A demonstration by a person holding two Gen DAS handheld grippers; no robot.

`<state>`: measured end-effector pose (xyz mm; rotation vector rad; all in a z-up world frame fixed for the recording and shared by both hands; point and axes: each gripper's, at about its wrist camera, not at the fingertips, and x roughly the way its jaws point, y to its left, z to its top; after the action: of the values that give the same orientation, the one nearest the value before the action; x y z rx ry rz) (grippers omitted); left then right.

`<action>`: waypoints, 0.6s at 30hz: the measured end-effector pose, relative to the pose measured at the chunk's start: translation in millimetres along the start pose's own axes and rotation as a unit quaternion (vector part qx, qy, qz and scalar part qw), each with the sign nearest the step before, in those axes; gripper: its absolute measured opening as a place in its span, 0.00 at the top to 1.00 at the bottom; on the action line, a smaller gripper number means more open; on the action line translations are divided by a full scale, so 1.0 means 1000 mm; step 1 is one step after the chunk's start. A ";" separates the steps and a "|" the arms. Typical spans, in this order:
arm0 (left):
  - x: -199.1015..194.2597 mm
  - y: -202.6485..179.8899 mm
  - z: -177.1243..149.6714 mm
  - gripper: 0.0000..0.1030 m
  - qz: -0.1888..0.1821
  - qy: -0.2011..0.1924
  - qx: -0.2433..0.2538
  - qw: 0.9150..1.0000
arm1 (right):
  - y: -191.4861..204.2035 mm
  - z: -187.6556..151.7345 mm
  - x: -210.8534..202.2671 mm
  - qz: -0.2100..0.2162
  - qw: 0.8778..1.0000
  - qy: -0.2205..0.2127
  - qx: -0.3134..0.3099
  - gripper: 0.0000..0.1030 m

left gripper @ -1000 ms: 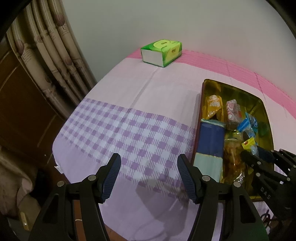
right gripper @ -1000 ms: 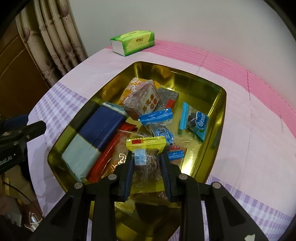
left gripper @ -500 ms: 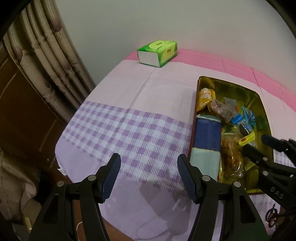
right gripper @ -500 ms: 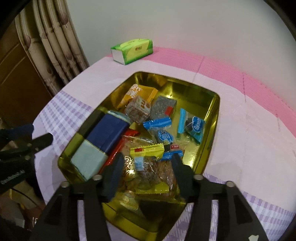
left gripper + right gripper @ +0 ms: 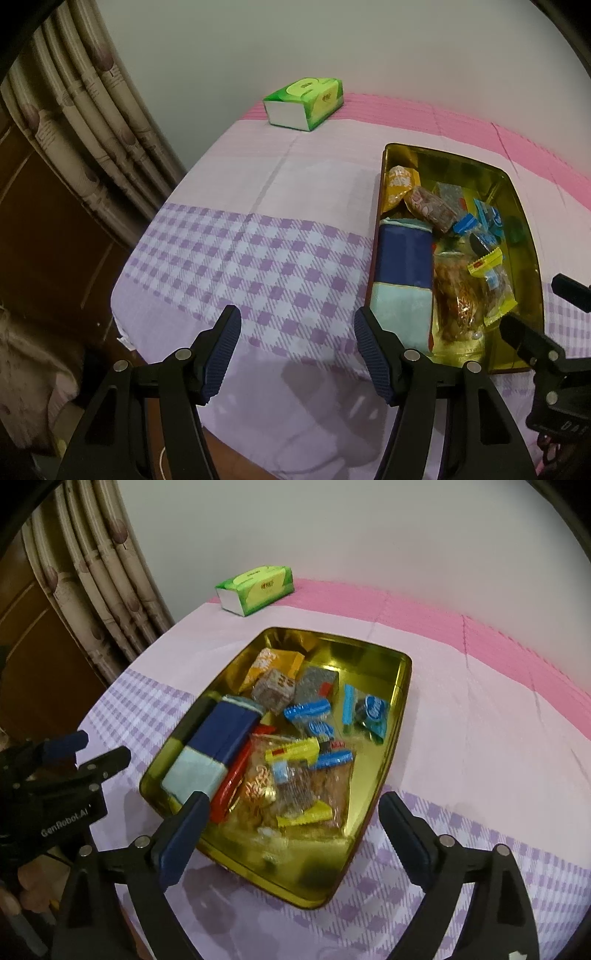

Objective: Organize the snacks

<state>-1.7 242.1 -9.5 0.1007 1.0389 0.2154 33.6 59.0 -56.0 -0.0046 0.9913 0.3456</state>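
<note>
1. Right wrist view: the right gripper [image 5: 291, 827] hangs over the near end of the gold tray [image 5: 404, 686]. Its jaws are opening and stand wide, with nothing pinched; the clear packet with yellow ends [image 5: 295, 779] lies in the tray just ahead of them, free of both pads.
2. That packet lies roughly lengthwise along the line the gripper points, so the jaws straddle its narrow width. Its long axis runs near to far, about parallel to the tray's long sides.
3. The left gripper [image 5: 297, 350] hovers over the checked cloth to the left of the tray, jaws spread partway and empty. It is the farther of the two from the snacks; the right one looks better placed for any coming pick.
4. The rest of the snacks sit inside the tray: a blue and pale box [image 5: 212, 751] along the left wall, small blue wrappers [image 5: 308, 712] in the middle, and an orange packet [image 5: 269, 664] at the far end.
5. The tray rests on a tablecloth [image 5: 258, 258] of lilac, purple check and a pink band.
6. A green tissue box [image 5: 304, 101] stands near the far edge by a plain wall, with curtains [image 5: 81, 122] at the left.
</note>
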 end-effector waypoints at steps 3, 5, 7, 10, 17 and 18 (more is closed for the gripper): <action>0.000 0.000 0.000 0.37 -0.002 0.000 -0.001 1.000 | 0.000 -0.005 0.003 -0.005 1.000 0.007 0.000 0.10; -0.001 -0.001 -0.001 0.37 0.000 -0.001 0.001 1.000 | 0.003 -0.009 0.005 -0.006 1.000 0.013 -0.005 0.09; 0.000 -0.001 -0.001 0.37 -0.001 -0.001 0.000 1.000 | 0.004 -0.011 0.007 -0.006 1.000 0.017 -0.010 0.09; 0.000 -0.001 -0.001 0.37 -0.001 -0.001 0.001 1.000 | 0.008 -0.012 0.009 -0.006 1.000 0.021 -0.016 0.09; 0.000 -0.002 -0.002 0.37 0.001 -0.001 0.002 1.000 | 0.009 -0.013 0.009 -0.008 1.000 0.023 -0.019 0.08; 0.000 -0.002 -0.002 0.37 0.000 -0.001 0.002 1.000 | 0.009 -0.014 0.009 -0.009 1.000 0.023 -0.018 0.08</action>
<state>-2.9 240.5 -11.0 0.1047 1.0374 0.2137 24.7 68.0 -69.9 -0.0548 1.0308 0.3492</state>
